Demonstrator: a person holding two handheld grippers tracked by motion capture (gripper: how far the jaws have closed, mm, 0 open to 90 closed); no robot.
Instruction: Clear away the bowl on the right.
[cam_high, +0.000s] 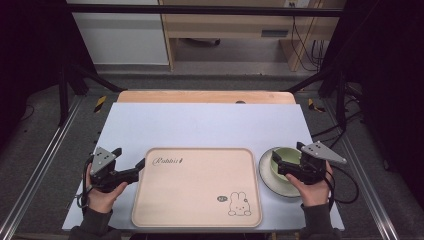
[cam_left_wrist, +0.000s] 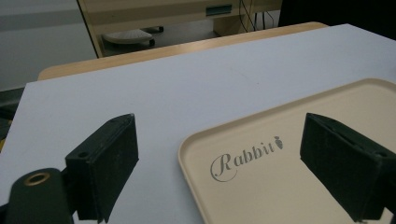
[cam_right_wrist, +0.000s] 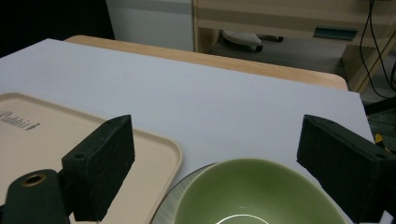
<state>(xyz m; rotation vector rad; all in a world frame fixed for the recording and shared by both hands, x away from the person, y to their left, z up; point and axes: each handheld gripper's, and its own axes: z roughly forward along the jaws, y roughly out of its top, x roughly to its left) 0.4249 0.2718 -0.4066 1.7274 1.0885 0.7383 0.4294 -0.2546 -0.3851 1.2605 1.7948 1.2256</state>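
Where white tabletop (cam_high: 200, 125) nears person's edge: beige tray (cam_high: 197, 187), long axis left-right across table, "Rabbit" lettering (cam_high: 169, 161) at far-left corner reading upright from person's side, rabbit drawing (cam_high: 240, 205) at near-right corner. Left gripper (cam_high: 141, 164) at tray's left rim, jaws wide apart, straddling far-left corner. Right of tray: green bowl (cam_high: 286, 156) on pale plate (cam_high: 270, 179), both partly hidden by right gripper (cam_high: 275, 161); jaws wide apart, flanking bowl, contact unclear.

Far half of the table (cam_high: 200, 120) bare and open to pass, tray (cam_high: 197, 187) filling the near middle, bowl (cam_high: 286, 159) on plate (cam_high: 267, 176) blocking the near right corner.
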